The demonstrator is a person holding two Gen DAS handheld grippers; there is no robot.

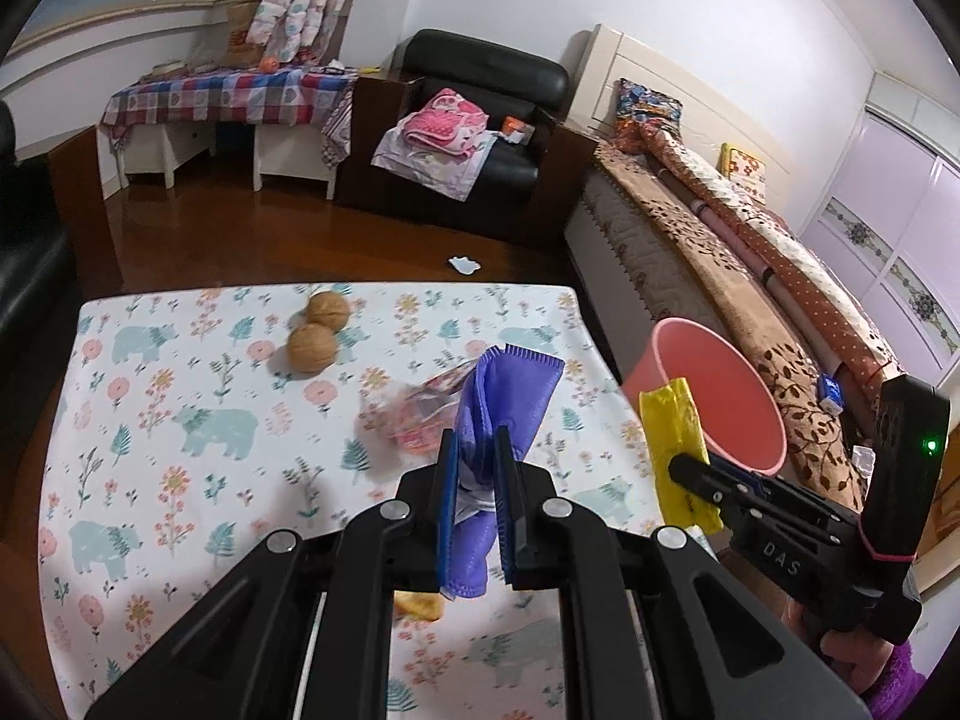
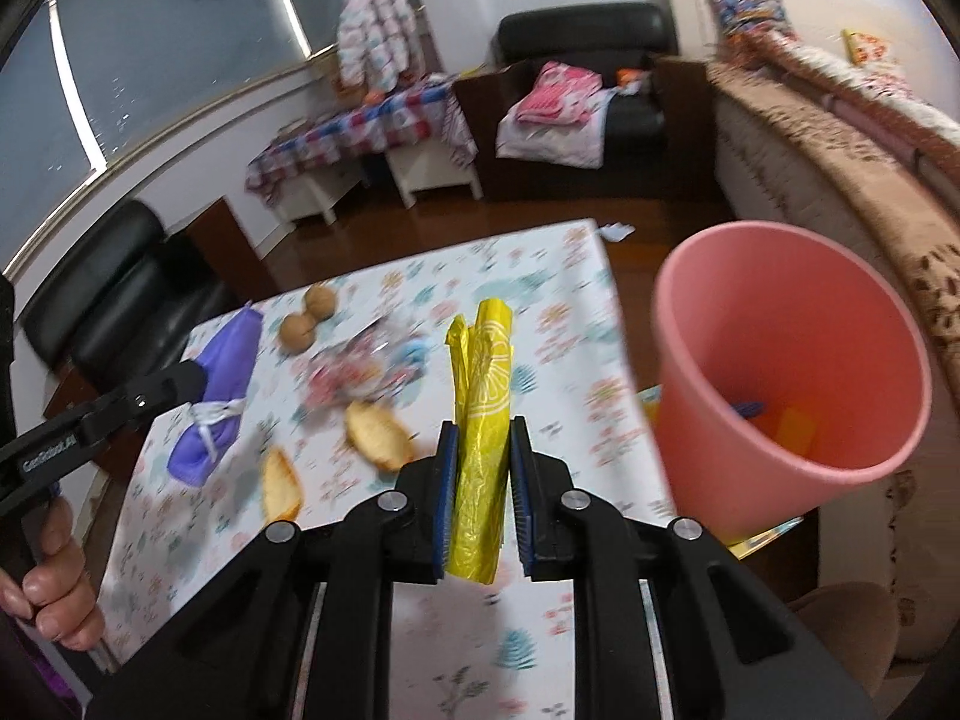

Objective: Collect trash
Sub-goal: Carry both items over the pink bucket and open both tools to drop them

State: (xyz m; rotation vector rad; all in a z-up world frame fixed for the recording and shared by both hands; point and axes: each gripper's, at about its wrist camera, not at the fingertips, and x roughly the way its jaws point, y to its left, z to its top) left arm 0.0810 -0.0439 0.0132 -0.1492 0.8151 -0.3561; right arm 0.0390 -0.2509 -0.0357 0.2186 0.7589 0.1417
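My left gripper [image 1: 477,444] is shut on a purple face mask [image 1: 510,396], held above the floral tablecloth [image 1: 180,480]. My right gripper [image 2: 485,432] is shut on a crumpled yellow wrapper [image 2: 486,372], lifted over the table's right side. A pink bin [image 2: 792,372] stands just right of the table, with a few scraps at its bottom. In the left wrist view the yellow wrapper [image 1: 675,420] hangs near the bin's rim [image 1: 714,396]. On the cloth lie a clear printed wrapper [image 2: 354,372] and two pale food scraps [image 2: 378,435].
Two walnuts [image 1: 318,330] sit toward the table's far side. A bed [image 1: 750,276] runs along the right behind the bin. A black armchair [image 1: 480,120] with clothes and a small covered table [image 1: 228,102] stand across the wooden floor. A hand [image 2: 54,576] grips the left tool.
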